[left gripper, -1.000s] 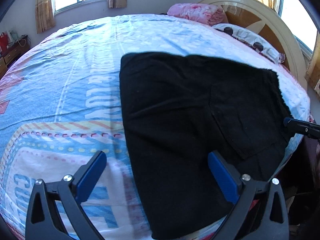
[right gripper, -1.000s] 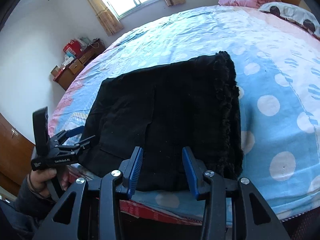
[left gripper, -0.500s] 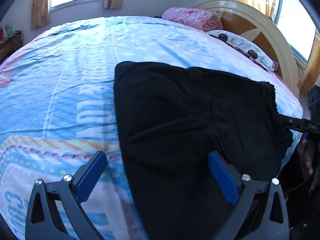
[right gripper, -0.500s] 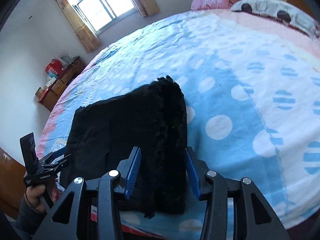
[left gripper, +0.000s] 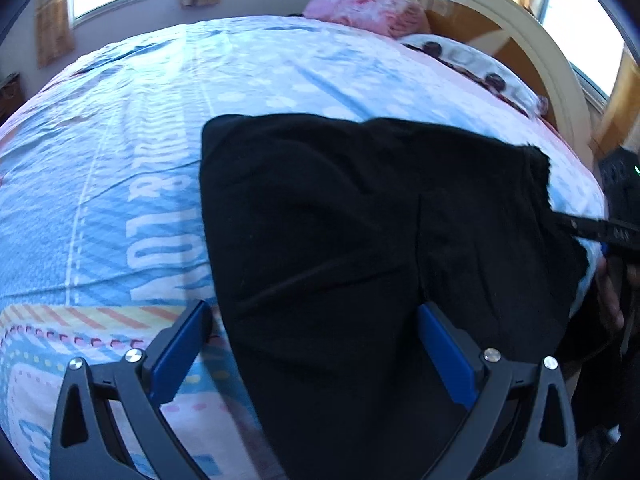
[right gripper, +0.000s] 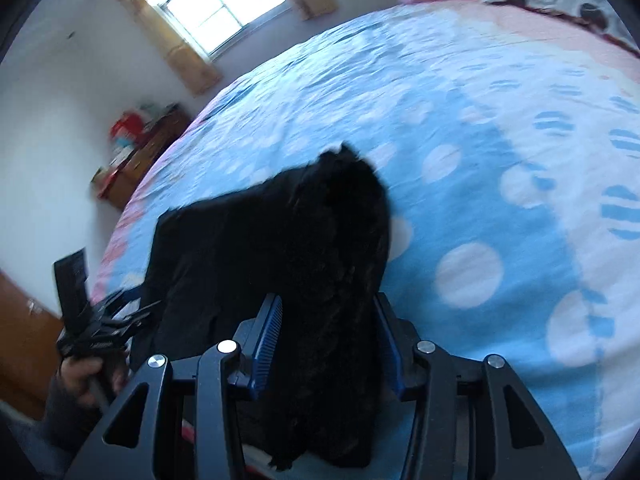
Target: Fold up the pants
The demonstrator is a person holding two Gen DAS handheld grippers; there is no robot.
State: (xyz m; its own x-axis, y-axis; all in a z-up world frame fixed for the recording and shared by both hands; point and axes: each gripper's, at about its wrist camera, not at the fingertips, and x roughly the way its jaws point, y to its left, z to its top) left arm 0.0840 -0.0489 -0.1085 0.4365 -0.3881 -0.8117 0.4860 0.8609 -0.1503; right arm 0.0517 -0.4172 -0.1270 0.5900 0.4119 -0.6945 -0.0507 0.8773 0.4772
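Black pants lie flat on the bed near its front edge, with a frayed hem at the right. My left gripper is open, its fingers wide apart over the pants' near left part. In the right wrist view the pants' frayed end lies between the fingers of my right gripper, which stand apart on either side of the cloth. The right gripper also shows at the pants' right edge in the left wrist view. The left gripper shows at the left in the right wrist view.
The bed has a blue, white and pink patterned sheet. A pink folded blanket and a pillow lie by the wooden headboard. A wooden dresser stands by the wall under a window.
My right gripper has moved in along the pants' frayed end, so the cloth now fills the gap between its fingers. The left gripper has shifted slightly; its fingers stay wide apart.
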